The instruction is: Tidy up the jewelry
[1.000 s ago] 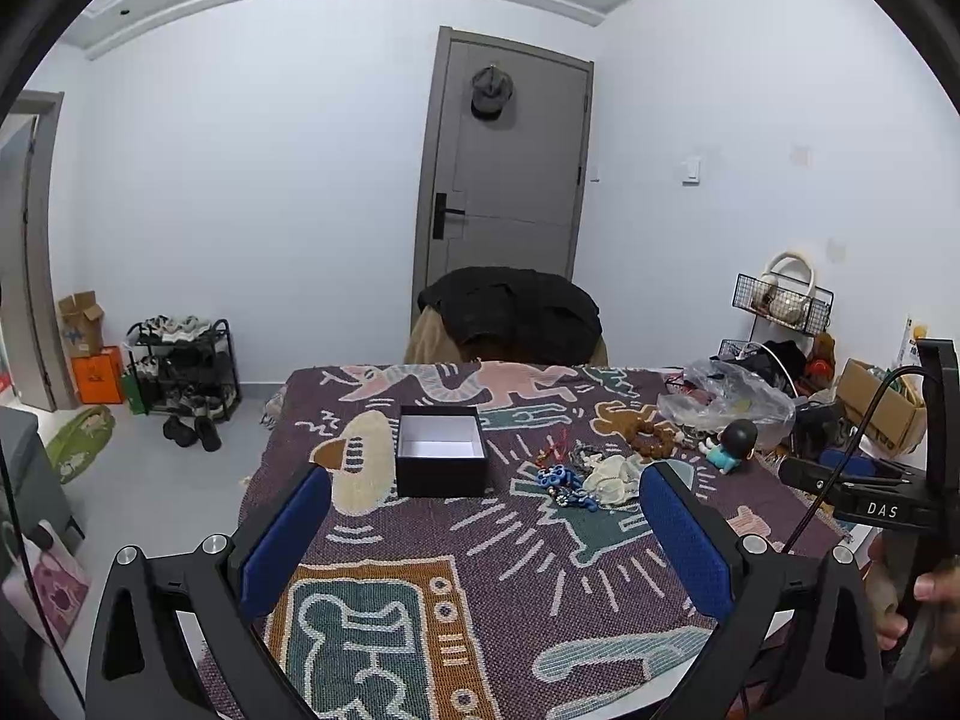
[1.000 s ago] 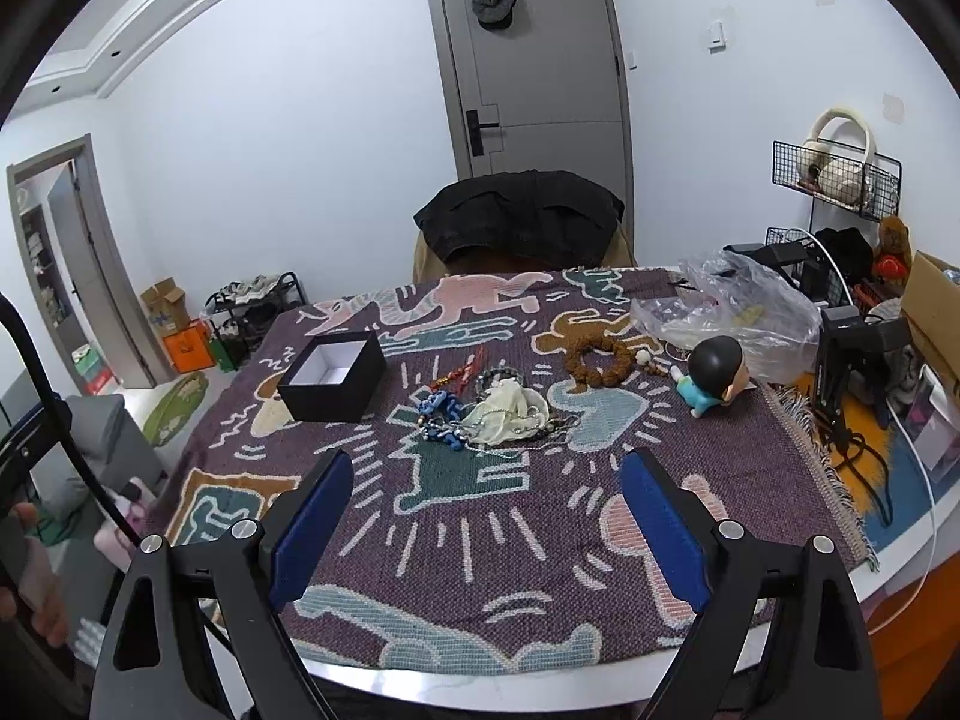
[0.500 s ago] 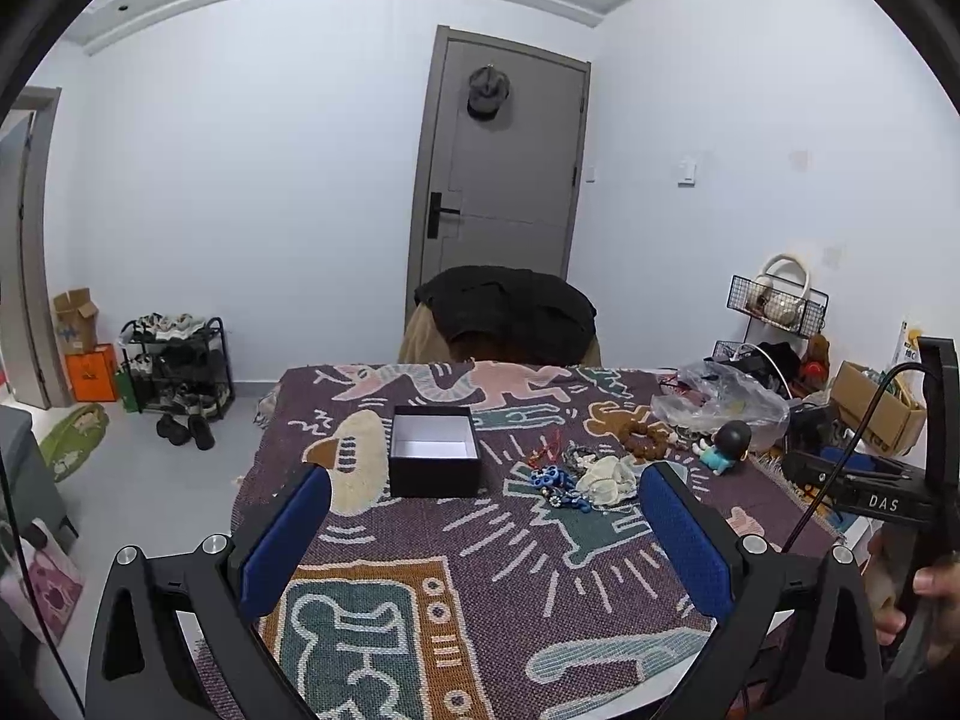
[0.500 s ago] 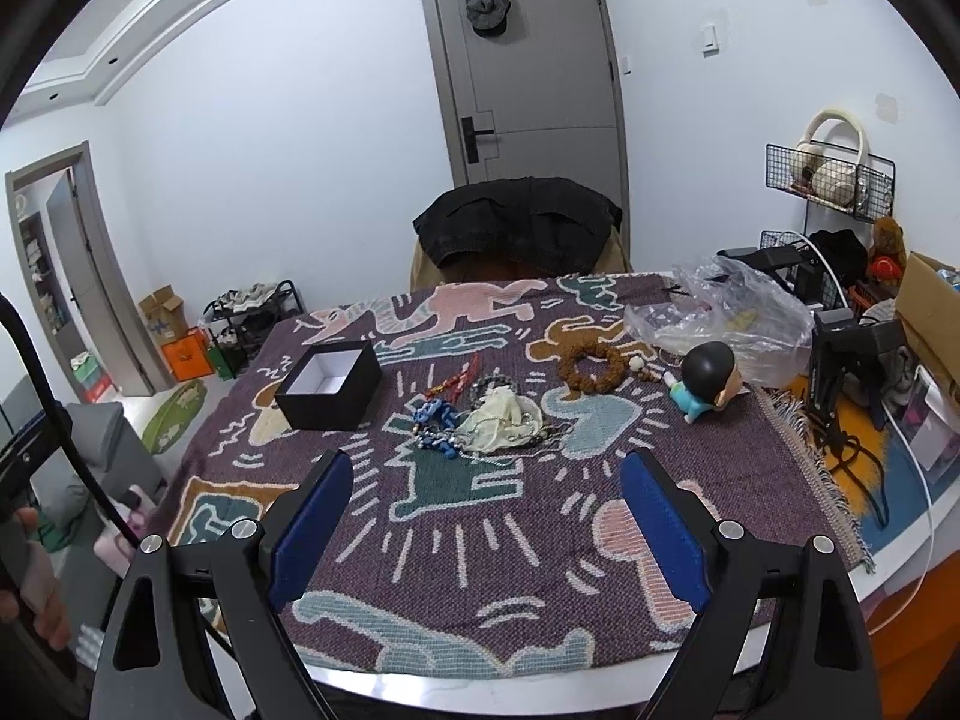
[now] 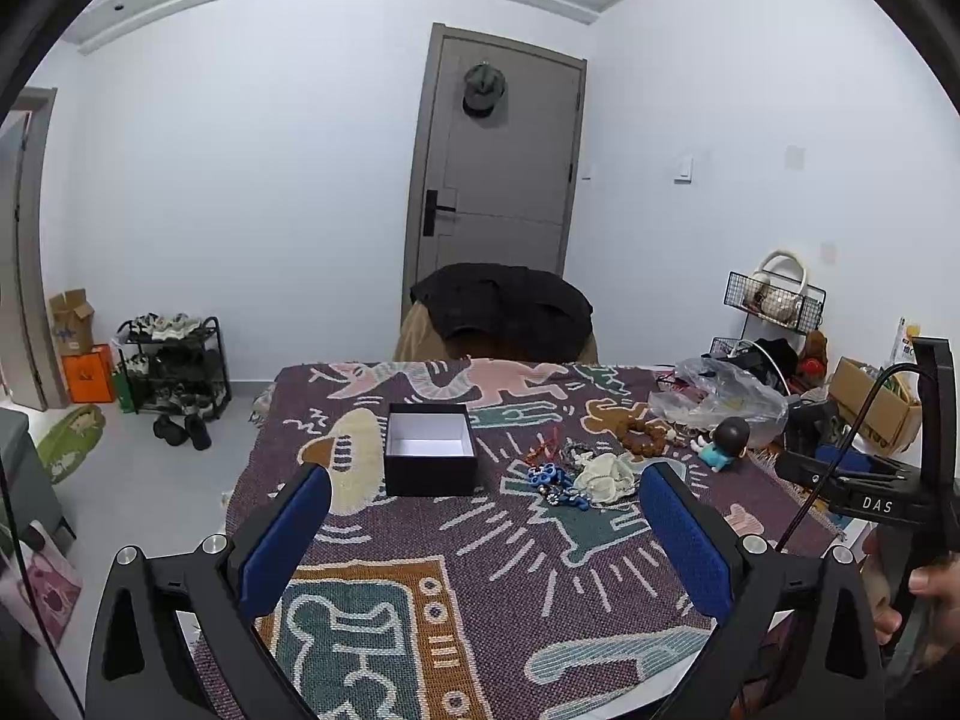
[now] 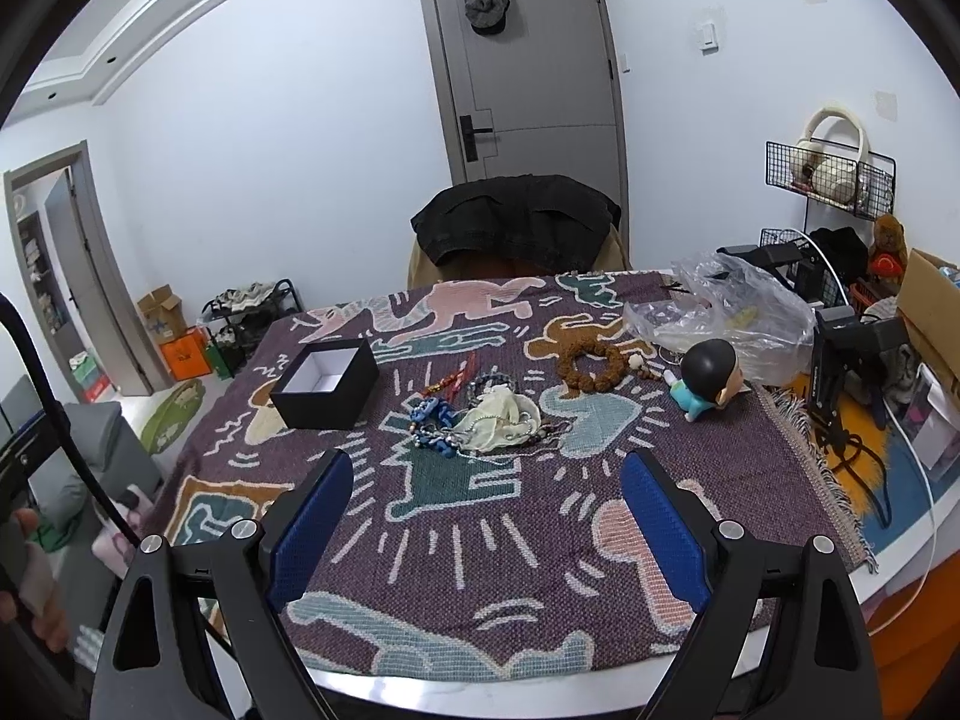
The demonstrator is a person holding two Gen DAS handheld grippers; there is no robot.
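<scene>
An open black box [image 5: 429, 456] [image 6: 327, 382] with a white inside stands on the patterned tablecloth [image 5: 516, 588] [image 6: 480, 516]. Right of it lies a tangle of jewelry [image 5: 564, 477] [image 6: 474, 417]: blue beads, a cream pouch, red strands. A brown bead bracelet [image 5: 645, 429] [image 6: 591, 366] lies farther right. My left gripper [image 5: 483, 531] hangs open over the near table edge, well short of the box. My right gripper [image 6: 486, 513] is open too, in front of the jewelry pile, holding nothing.
A doll with a black head [image 6: 708, 375] and a clear plastic bag [image 6: 726, 312] sit at the table's right. A chair draped with a black jacket [image 6: 516, 225] stands behind the table. A person's hand [image 5: 918, 594] holds the other gripper at right.
Both grippers have drawn back and risen a little, so the table looks slightly farther away. The box and jewelry have not moved.
</scene>
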